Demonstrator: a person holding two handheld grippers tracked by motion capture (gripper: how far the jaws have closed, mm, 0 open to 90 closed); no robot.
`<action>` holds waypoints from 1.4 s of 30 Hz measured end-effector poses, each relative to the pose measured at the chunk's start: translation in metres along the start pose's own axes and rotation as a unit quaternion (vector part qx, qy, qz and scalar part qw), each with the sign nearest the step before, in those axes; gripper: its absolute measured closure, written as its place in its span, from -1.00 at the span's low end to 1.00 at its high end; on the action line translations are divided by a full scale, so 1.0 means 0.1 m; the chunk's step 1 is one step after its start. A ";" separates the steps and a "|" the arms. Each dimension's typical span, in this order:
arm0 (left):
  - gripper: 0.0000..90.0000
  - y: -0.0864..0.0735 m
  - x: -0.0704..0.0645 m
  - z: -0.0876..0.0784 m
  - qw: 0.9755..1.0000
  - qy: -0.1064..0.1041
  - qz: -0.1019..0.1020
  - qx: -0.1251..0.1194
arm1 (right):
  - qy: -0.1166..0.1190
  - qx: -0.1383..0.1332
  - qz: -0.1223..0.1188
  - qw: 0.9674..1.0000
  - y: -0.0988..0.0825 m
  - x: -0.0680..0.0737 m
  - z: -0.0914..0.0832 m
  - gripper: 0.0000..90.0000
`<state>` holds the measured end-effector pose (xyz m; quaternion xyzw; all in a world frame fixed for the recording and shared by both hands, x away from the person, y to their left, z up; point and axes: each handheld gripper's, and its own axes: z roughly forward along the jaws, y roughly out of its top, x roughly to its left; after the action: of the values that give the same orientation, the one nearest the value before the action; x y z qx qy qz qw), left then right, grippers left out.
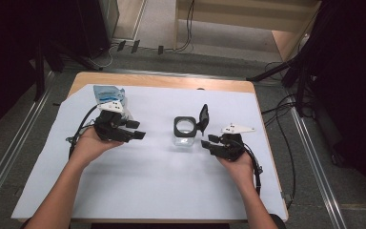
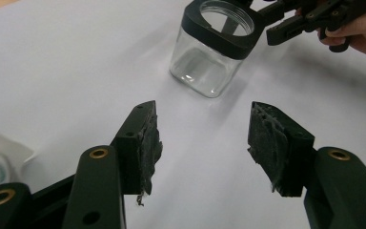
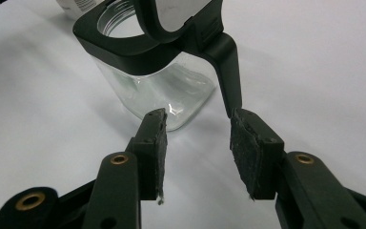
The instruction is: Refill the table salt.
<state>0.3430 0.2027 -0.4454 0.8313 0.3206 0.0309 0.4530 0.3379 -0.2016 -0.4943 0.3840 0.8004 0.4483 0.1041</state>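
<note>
A clear square jar point(image 1: 184, 132) with a black rim stands in the middle of the white sheet, its hinged lid point(image 1: 203, 116) flipped up on the right side. My left gripper point(image 1: 138, 130) hovers left of the jar and points toward it. In the left gripper view its jaws point(image 2: 202, 119) stand open with nothing between them, and the jar point(image 2: 209, 62) lies a little ahead. My right gripper point(image 1: 207, 140) sits close to the jar's right front corner. Its jaws point(image 3: 198, 121) are open and empty just short of the jar point(image 3: 147, 81), under the raised lid point(image 3: 181, 14).
A blue and white plastic packet point(image 1: 107, 95) lies at the back left of the sheet, behind my left hand. The white sheet point(image 1: 171, 181) covers most of the wooden table point(image 1: 171, 82). Cables and dark stands surround the table on the floor.
</note>
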 end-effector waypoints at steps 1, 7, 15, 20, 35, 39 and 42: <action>-0.01 -0.01 0.01 -0.03 1.000 0.002 -0.002 -0.003 | -0.002 0.000 0.000 1.000 0.00 -0.01 0.00 0.29; -0.01 -0.09 0.09 -0.19 1.000 0.021 -0.018 -0.011 | -0.002 0.005 0.010 1.000 0.01 -0.05 0.03 0.30; 0.00 -0.20 0.22 -0.41 0.997 0.054 -0.040 -0.025 | 0.005 0.016 0.010 1.000 0.07 -0.06 0.08 0.30; 0.01 -0.27 0.31 -0.54 0.995 0.068 -0.058 -0.034 | 0.007 0.016 0.010 1.000 0.09 -0.07 0.12 0.30; 0.02 -0.32 0.61 -0.88 0.988 0.119 -0.090 -0.051 | 0.002 0.027 0.005 1.000 0.07 -0.05 0.12 0.30; 0.03 -0.27 0.69 -0.86 0.987 0.120 -0.091 -0.056 | -0.001 0.030 0.007 1.000 0.05 -0.05 0.11 0.30; 0.03 -0.22 0.73 -0.83 0.988 0.123 -0.084 -0.052 | -0.003 0.033 0.002 0.999 0.04 -0.04 0.11 0.30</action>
<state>0.3612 0.3129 -0.4312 0.7669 0.4400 0.1113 0.4538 0.3484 -0.1960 -0.4978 0.3901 0.8138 0.4206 0.0930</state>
